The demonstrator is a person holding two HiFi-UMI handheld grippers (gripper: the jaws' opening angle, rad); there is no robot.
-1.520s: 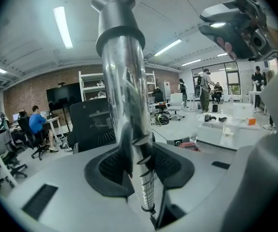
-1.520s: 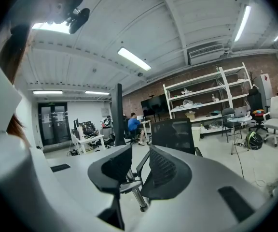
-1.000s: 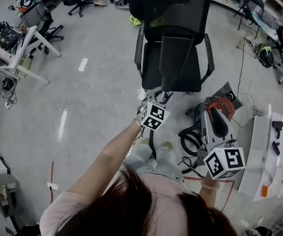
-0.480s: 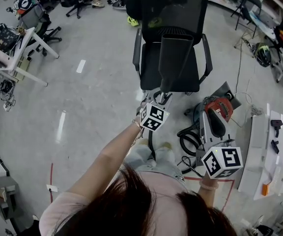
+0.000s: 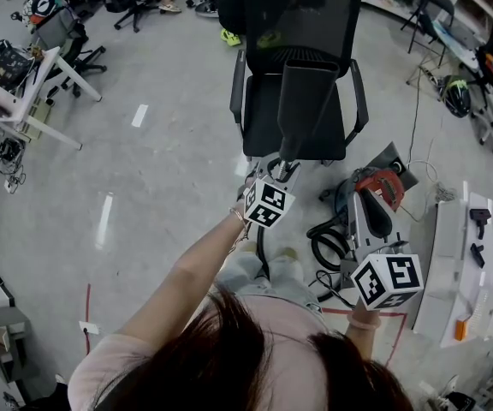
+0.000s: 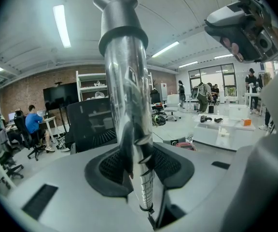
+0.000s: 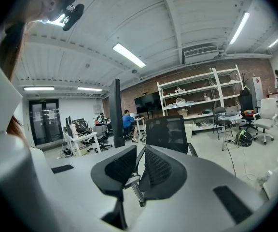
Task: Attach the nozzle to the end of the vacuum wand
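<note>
Right tool (image 7: pixel 134 170) has just been closing its jaws, now nearly together on nothing. Left tool (image 6: pixel 139 170) clenches the shiny silver metal wand (image 6: pixel 127 105), with the dark grey flat nozzle (image 5: pixel 305 101) on its top end at upper middle. I think the nozzle needs a straight, firm push. The black mesh chair (image 5: pixel 298 24) stands close behind, so room is tight there.
</note>
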